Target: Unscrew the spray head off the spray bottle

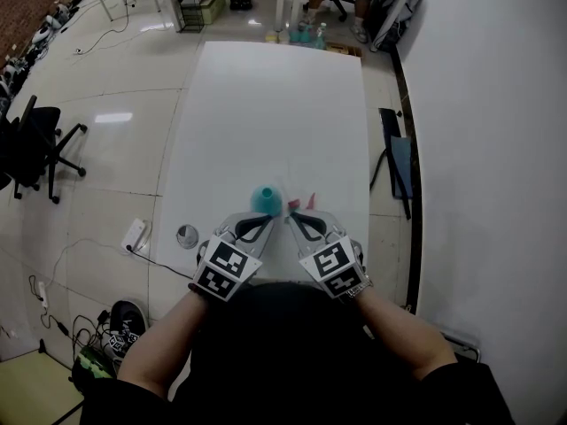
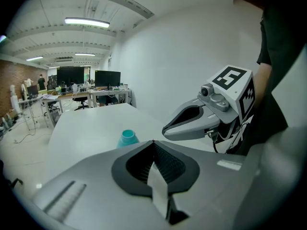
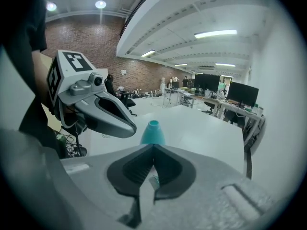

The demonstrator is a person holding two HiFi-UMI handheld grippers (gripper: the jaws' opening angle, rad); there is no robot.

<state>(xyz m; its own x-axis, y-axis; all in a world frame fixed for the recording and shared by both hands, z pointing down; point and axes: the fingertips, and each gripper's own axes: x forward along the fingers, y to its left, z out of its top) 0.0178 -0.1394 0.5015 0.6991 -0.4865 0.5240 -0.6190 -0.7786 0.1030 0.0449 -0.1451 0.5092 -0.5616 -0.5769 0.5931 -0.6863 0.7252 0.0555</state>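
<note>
A teal spray bottle [image 1: 266, 200] stands upright on the white table [image 1: 275, 104] near its front edge, its neck open and bare at the top. It also shows in the left gripper view [image 2: 127, 138] and the right gripper view [image 3: 152, 132], just beyond the jaws. A small pink-red piece [image 1: 294, 204] lies on the table right of the bottle; what it is I cannot tell. My left gripper [image 1: 270, 220] and right gripper [image 1: 288, 218] hover side by side just in front of the bottle, tips nearly meeting. Both are shut with nothing between the jaws.
A black office chair [image 1: 35, 149] stands on the floor to the left. A power strip [image 1: 133, 234] with cables and a round disc [image 1: 187, 235] lie by the table's left edge. A dark folded frame [image 1: 397, 162] leans at the right wall. Several bottles [image 1: 301, 35] stand beyond the far end.
</note>
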